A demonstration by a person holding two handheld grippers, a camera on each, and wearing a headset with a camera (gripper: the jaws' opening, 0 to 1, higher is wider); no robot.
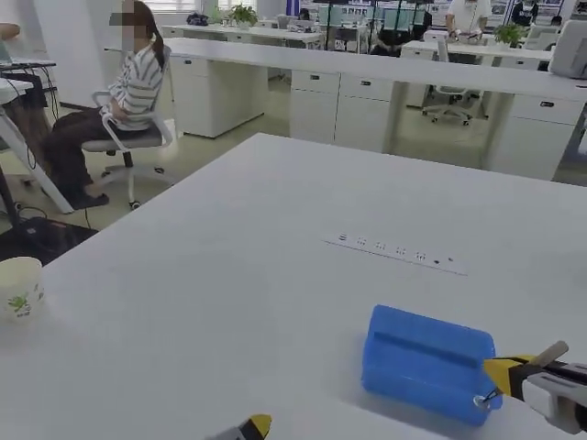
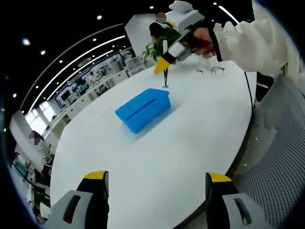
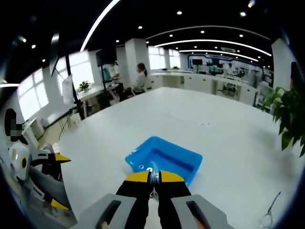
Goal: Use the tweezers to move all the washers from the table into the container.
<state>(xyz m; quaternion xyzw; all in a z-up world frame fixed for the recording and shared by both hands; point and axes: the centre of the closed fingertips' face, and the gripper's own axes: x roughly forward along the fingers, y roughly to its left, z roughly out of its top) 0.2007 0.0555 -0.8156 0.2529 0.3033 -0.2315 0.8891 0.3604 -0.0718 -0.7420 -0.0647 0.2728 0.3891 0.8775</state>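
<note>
- Nearest, the left gripper view looked along the left gripper. Its jaws were spread wide with nothing between them, over the bare white table.
- The right gripper view showed the right gripper with its jaws pinched tight on the tweezers. It looked down into the open blue container just ahead, where a few specks lay, too small to identify.
- From the head view, a small ring that looked like a washer sat at the tweezers' tip, just beside the container's near corner.
- Beyond the container, the left gripper view caught glasses lying on the table.
- Farther off, the head view took in a power strip, a paper cup and a seated person.
</note>
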